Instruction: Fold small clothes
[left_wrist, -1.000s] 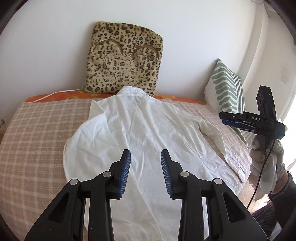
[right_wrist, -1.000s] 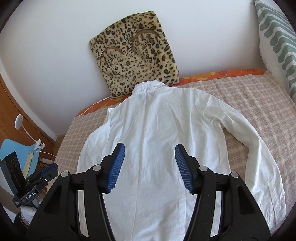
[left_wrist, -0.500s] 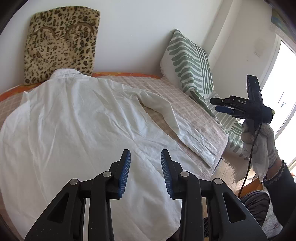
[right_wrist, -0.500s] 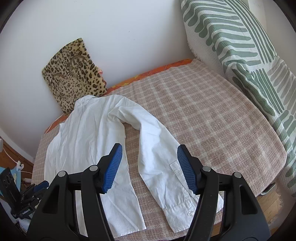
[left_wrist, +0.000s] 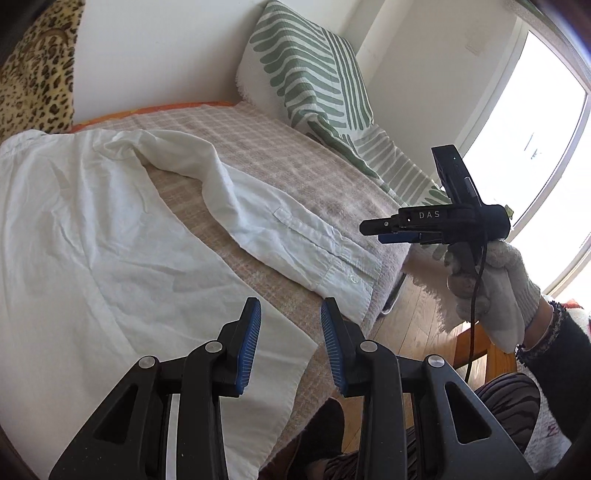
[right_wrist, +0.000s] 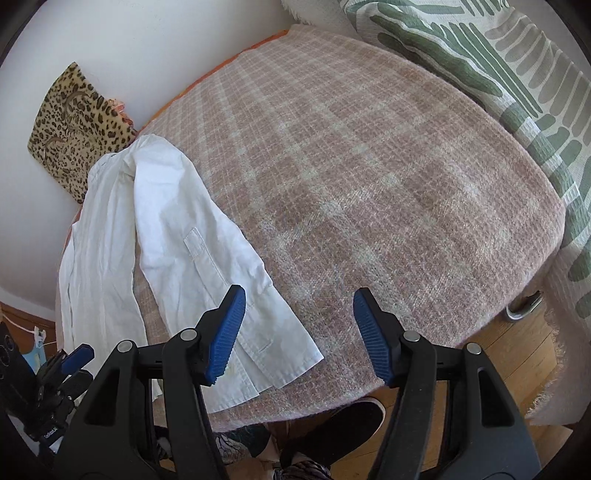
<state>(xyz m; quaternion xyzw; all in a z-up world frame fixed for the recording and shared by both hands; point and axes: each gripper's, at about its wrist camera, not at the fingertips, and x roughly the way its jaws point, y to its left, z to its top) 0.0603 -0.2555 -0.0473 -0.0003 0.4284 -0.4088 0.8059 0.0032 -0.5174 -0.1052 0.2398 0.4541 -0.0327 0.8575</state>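
A checked blanket (right_wrist: 369, 177) covers the bed, with a white shirt (left_wrist: 92, 240) spread flat on its left part, one sleeve (right_wrist: 207, 266) reaching the near edge. The left gripper (left_wrist: 290, 332) and right gripper (right_wrist: 299, 332) hang above, jaws apart, holding nothing.

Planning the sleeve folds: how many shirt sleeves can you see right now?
1. The sleeve lies spread on the checked blanket, cuff near the bed's front edge. The white shirt's other sleeve is out of view.

Bare plaid blanket (right_wrist: 369, 166) beside shirt (right_wrist: 192, 236); striped pillow (right_wrist: 498, 66) beyond
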